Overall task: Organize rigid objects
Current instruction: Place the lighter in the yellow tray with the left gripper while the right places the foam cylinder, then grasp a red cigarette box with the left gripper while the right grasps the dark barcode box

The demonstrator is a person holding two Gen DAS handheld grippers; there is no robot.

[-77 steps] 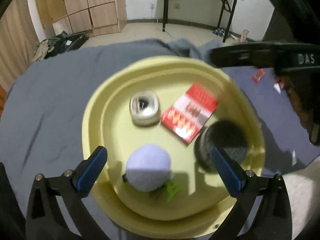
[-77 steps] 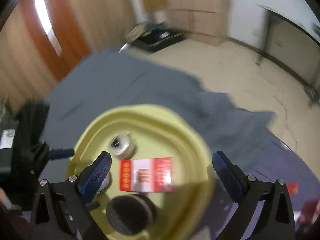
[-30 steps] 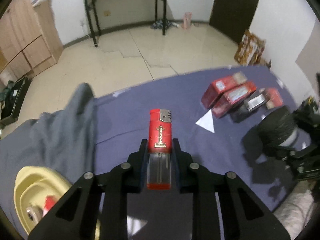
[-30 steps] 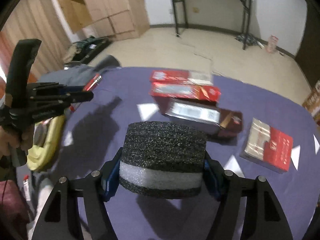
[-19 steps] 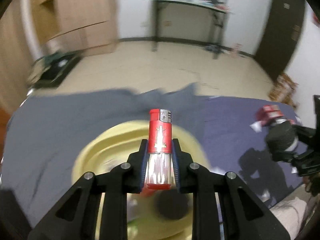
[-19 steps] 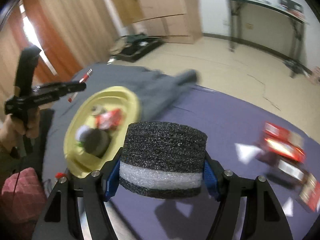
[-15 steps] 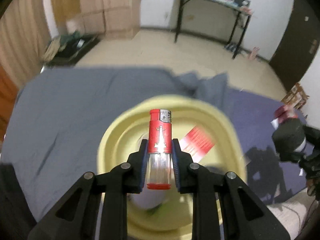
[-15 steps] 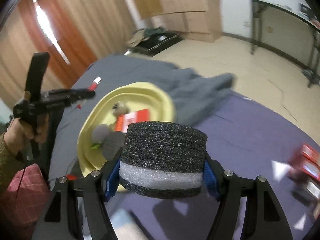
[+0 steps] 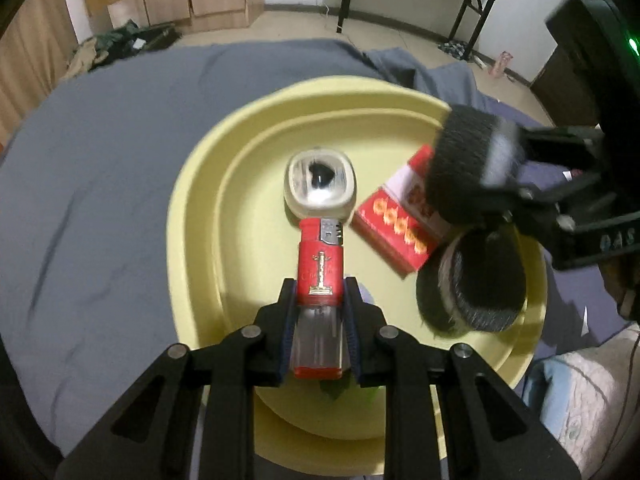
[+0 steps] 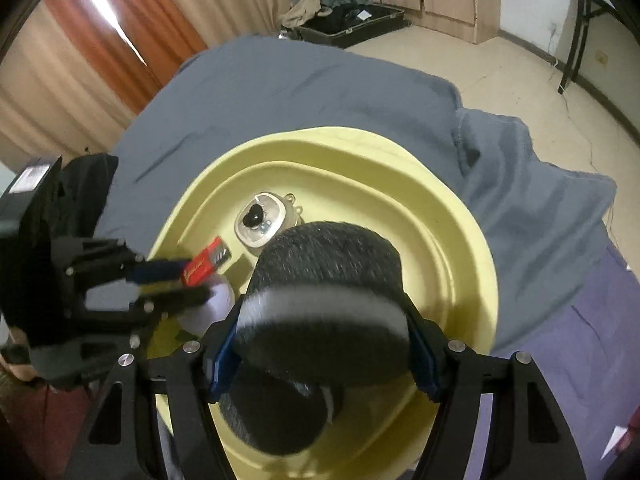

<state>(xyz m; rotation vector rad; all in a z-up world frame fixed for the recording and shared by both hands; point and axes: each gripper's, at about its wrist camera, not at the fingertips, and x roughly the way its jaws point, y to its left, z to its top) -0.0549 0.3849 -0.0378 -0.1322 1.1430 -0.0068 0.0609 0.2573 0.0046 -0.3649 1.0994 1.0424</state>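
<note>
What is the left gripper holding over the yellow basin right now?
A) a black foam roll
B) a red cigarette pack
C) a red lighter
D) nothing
C: the left gripper is clamped on the red lighter, above the yellow basin; the black foam roll is in the right gripper.

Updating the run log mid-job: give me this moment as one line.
left gripper: shut on lighter | right gripper: shut on foam puck | both over yellow tray | nothing released yet
</note>
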